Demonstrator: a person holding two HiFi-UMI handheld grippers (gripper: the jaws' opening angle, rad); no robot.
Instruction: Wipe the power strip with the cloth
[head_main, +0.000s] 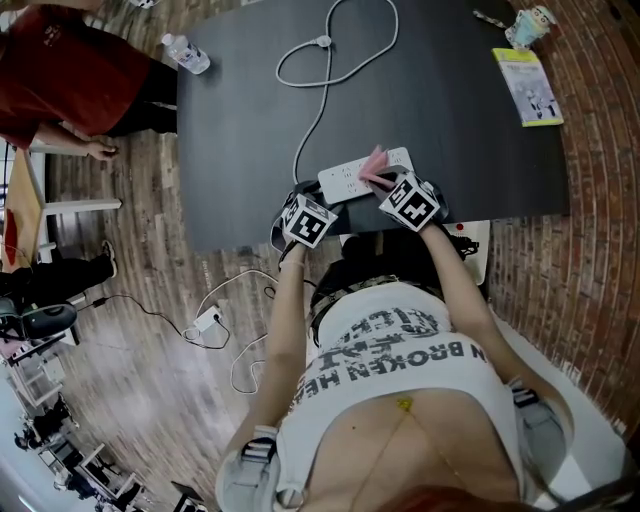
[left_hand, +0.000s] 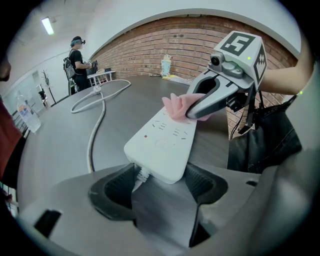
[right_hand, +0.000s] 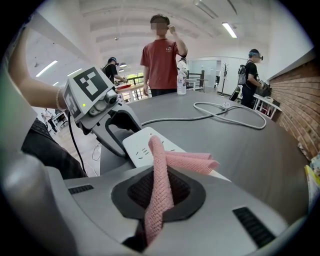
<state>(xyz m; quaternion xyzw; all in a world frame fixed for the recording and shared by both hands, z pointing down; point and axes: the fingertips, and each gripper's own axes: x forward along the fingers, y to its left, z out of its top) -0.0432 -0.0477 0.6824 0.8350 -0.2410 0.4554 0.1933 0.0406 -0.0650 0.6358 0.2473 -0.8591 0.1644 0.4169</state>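
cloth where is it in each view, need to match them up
Head view: cloth centre top, on the strip, just ahead of the right gripper.
Left gripper view: cloth upper centre right, pinched by the right gripper over the strip's far end.
Right gripper view: cloth bottom centre, between the jaws, free end draped over the strip.
Shared landmark: the white strip, in all three.
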